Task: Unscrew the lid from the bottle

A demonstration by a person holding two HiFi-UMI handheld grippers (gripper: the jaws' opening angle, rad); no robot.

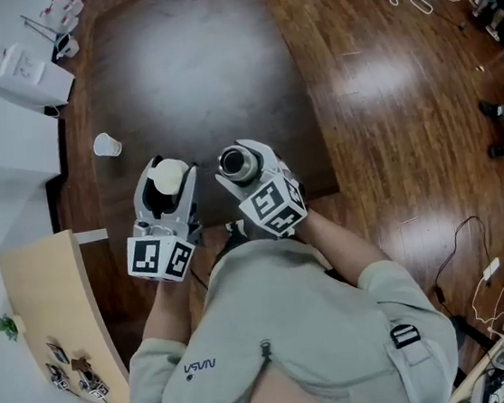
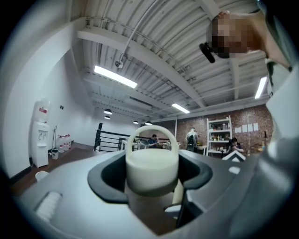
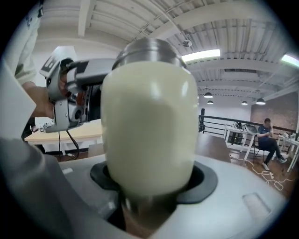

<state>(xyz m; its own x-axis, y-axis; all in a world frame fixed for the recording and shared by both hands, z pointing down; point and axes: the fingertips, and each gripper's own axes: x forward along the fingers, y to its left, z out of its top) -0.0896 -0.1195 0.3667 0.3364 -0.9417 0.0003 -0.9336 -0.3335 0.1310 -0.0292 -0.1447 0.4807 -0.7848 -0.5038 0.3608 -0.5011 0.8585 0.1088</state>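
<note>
lid point(image 1: 173, 174) is off, clamped in the left hand-held gripper point(image 1: 169, 192). open bottle point(image 1: 237, 162) is clamped in the right hand-held gripper point(image 1: 253, 176), just beside it, over the counter point(image 1: 182, 77) near edge. risk: a loosened grip drops either onto the floor point(image 1: 384, 88), and tipping the bottle could spill any contents.

Lid point(image 1: 172, 175) in left gripper point(image 1: 171, 180), bottle point(image 1: 239, 162) in right gripper point(image 1: 242, 168); side by side, apart, above table point(image 1: 191, 76). Cup point(image 1: 107, 145) on table, behind-left, apparently tipped.

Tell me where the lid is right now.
In the head view the lid is clamped in the left claw, off the bottle and just left of it; the right claw holds the bottle.
</note>
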